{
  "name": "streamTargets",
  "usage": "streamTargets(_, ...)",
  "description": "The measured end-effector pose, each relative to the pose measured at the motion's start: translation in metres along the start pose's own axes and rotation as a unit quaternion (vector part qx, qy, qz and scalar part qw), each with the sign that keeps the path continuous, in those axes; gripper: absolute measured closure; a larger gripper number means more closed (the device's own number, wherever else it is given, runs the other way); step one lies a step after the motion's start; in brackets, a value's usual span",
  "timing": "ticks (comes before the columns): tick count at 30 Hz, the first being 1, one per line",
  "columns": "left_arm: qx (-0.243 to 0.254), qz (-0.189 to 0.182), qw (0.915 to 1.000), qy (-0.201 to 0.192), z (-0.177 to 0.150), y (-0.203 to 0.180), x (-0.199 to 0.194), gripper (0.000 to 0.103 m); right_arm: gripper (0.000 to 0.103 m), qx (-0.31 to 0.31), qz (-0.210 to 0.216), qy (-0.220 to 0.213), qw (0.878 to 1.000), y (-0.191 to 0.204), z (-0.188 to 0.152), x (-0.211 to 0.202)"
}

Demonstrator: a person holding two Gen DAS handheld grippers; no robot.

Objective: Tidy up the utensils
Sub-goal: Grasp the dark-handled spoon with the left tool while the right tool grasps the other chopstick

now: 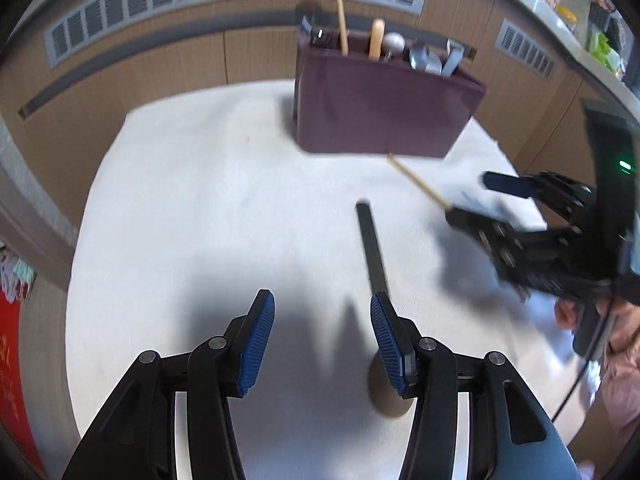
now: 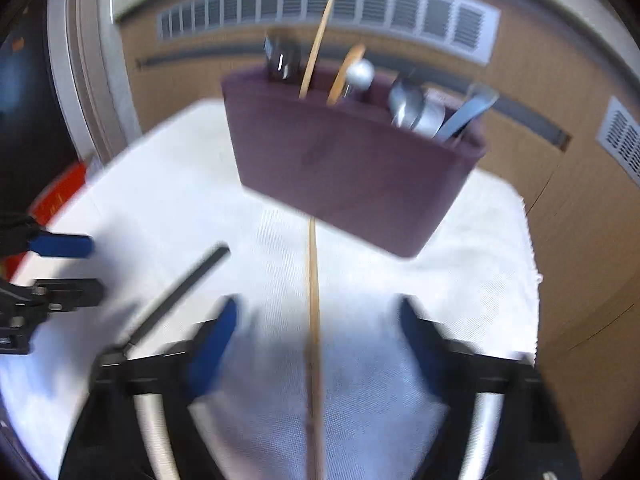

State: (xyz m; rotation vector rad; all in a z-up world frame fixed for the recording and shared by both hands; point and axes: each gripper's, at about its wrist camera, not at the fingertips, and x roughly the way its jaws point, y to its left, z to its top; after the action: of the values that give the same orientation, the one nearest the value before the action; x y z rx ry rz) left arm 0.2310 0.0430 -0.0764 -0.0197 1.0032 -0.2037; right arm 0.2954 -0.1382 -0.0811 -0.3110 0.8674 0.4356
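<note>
Utensils lie loose on the white-clothed worktop: a black-handled ladle and a wooden chopstick. Only the left wrist view shows the ladle's brown bowl, at 5 o'clock behind a pad of the spread, empty left gripper. The right wrist view alone shows the chopstick running between the spread right gripper fingers, untouched. The maroon caddy stands at 12 o'clock. No writing is legible.
</note>
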Motion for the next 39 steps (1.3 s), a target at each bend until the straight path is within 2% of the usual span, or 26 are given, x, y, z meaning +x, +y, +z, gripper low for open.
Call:
streamTargets(2, -0.002, -0.001, 1.0000, 0.005, -0.005, 0.002, 0.000, 0.052, 0.074, 0.006, 0.011, 0.025, 1.000, 0.000, -0.002, 0.012)
streamTargets(4, -0.002, -0.004, 1.0000, 0.007, -0.008, 0.004, 0.000, 0.052, 0.076, 0.020, 0.030, 0.036, 0.999, -0.003, -0.004, 0.018)
streamTargets(5, -0.002, -0.005, 1.0000, 0.008, -0.007, 0.003, 0.001, 0.052, 0.081, 0.020, 0.031, 0.035, 0.999, -0.003, -0.004, 0.017)
streamTargets(6, -0.002, -0.010, 0.9999, 0.010, -0.007, 0.003, 0.002, 0.052, 0.094, 0.017, 0.031, 0.037, 0.999, -0.002, -0.004, 0.015)
streamTargets(7, -0.002, -0.018, 0.9998, 0.013, -0.006, 0.003, 0.002, 0.052, 0.097, 0.015, 0.026, 0.040, 0.999, -0.001, -0.005, 0.014)
streamTargets(11, 0.008, -0.037, 0.9990, 0.025, 0.004, -0.006, 0.009, 0.052, 0.098, 0.015, 0.018, 0.041, 0.999, 0.001, -0.014, 0.003)
streamTargets(16, 0.047, -0.040, 0.9966, 0.054, 0.022, -0.027, 0.025, 0.052, 0.098, 0.046, 0.028, 0.032, 0.998, -0.013, -0.032, -0.024)
streamTargets(18, 0.060, -0.029, 0.9952, 0.071, 0.031, -0.036, 0.035, 0.053, 0.098, 0.060, 0.033, 0.032, 0.997, -0.019, -0.037, -0.031)
streamTargets(21, 0.082, -0.006, 0.9926, 0.090, 0.042, -0.048, 0.050, 0.063, 0.098, 0.072, 0.032, 0.031, 0.996, -0.026, -0.046, -0.040)
streamTargets(25, 0.085, -0.001, 0.9902, 0.111, 0.049, -0.055, 0.065, 0.076, 0.098, 0.077, 0.034, 0.029, 0.996, -0.032, -0.054, -0.045)
streamTargets(27, 0.090, 0.001, 0.9907, 0.102, 0.051, -0.058, 0.066, 0.089, 0.098, 0.077, 0.035, 0.027, 0.996, -0.034, -0.055, -0.046)
streamTargets(28, 0.089, 0.000, 0.9910, 0.100, 0.051, -0.057, 0.066, 0.090, 0.098, 0.077, 0.036, 0.026, 0.996, -0.033, -0.056, -0.045)
streamTargets(35, 0.057, -0.023, 0.9968, 0.051, 0.041, -0.045, 0.042, 0.090, 0.094, 0.056, 0.055, 0.026, 0.997, -0.023, -0.038, -0.034)
streamTargets(37, 0.045, -0.029, 0.9980, 0.033, 0.037, -0.040, 0.031, 0.090, 0.088, 0.048, 0.068, 0.031, 0.996, -0.021, -0.028, -0.025)
streamTargets(39, 0.029, -0.034, 0.9989, 0.014, 0.031, -0.033, 0.018, 0.090, 0.078, 0.038, 0.078, 0.039, 0.995, -0.016, -0.016, -0.014)
